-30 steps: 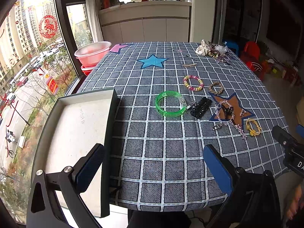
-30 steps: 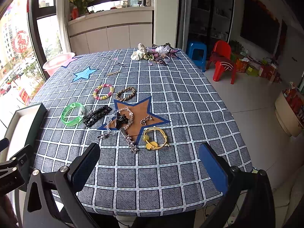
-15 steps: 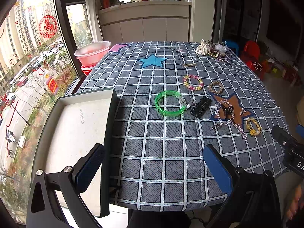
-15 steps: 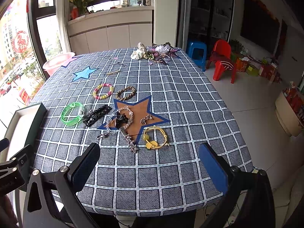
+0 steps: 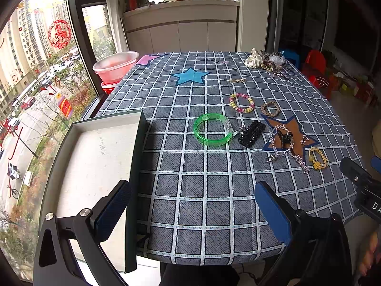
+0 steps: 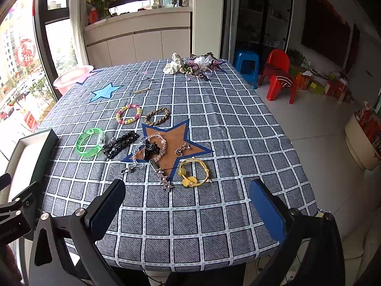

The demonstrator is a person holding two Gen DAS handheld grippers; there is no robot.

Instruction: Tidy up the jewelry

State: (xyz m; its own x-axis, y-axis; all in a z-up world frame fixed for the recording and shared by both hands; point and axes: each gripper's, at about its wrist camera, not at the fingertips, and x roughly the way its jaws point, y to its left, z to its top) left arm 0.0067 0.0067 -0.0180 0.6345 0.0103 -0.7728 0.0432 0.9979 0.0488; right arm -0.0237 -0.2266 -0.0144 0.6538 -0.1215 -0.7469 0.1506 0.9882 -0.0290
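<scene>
Jewelry lies on the checked tablecloth: a green bangle (image 5: 211, 130) (image 6: 90, 142), a black beaded clip (image 5: 252, 130) (image 6: 120, 143), a pink-yellow bead bracelet (image 5: 241, 103) (image 6: 128, 114), a braided brown bracelet (image 5: 270, 109) (image 6: 157, 116), a crystal chain with a black clip (image 5: 282, 139) (image 6: 150, 150) and a yellow bracelet (image 5: 317, 158) (image 6: 194, 172). An open, empty white-lined box (image 5: 95, 157) sits at the table's left edge. My left gripper (image 5: 193, 211) is open near the front edge beside the box. My right gripper (image 6: 188, 211) is open, in front of the yellow bracelet.
A heap of hair ties and scrunchies (image 5: 264, 60) (image 6: 190, 65) lies at the far end, with a thin gold clip (image 5: 237, 80) nearer. Pink basins (image 5: 115, 68) stand past the far left corner. Small chairs (image 6: 277, 76) stand on the floor at the right.
</scene>
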